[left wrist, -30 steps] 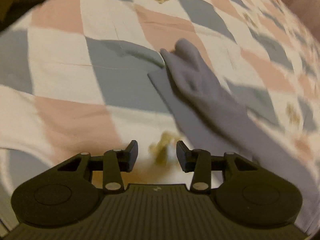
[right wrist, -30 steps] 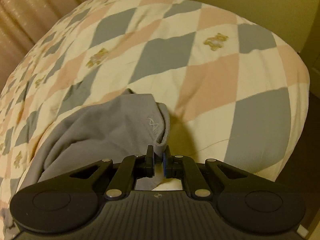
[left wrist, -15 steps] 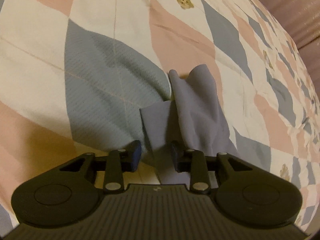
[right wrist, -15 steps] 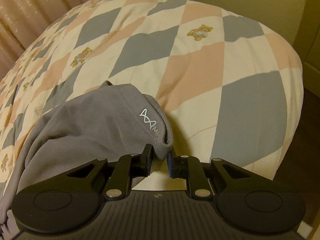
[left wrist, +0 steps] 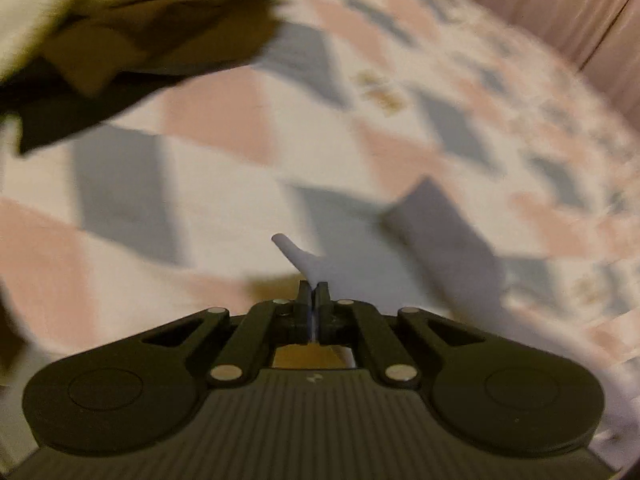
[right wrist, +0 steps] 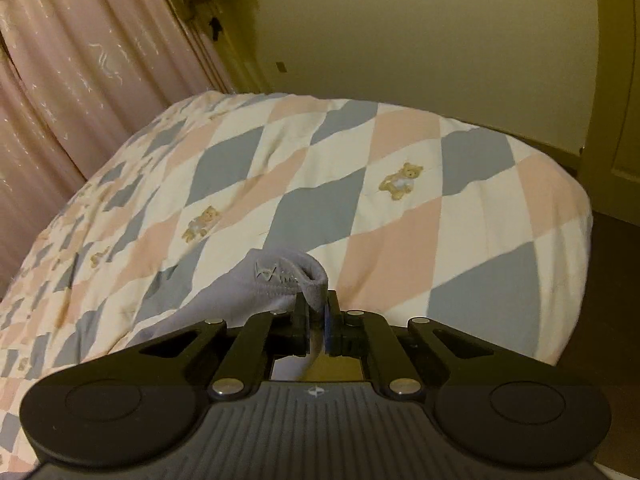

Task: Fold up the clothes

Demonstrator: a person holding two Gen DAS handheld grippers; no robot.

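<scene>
A grey garment (left wrist: 444, 232) lies on a quilt of pink, grey and cream diamonds (left wrist: 200, 168). My left gripper (left wrist: 315, 286) is shut on a thin corner of the garment, and a tip of cloth (left wrist: 298, 256) pokes out past the fingers; this view is blurred. In the right wrist view my right gripper (right wrist: 316, 300) has its jaws closing tight on the garment's stitched hem (right wrist: 256, 292), next to a small pale logo. The cloth hangs away to the left, lifted off the quilt (right wrist: 400, 240).
Pink curtains (right wrist: 80, 80) hang along the bed's left side. A plain wall and a door (right wrist: 620, 120) stand beyond the bed, with dark floor (right wrist: 616, 280) past its right edge. Dark blurred shapes (left wrist: 120, 40) fill the left wrist view's upper left.
My left gripper went from open over the cloth to shut on its corner and rose. My right gripper loosened briefly, closed again on the hem, and lifted, bringing curtains and wall into view.
</scene>
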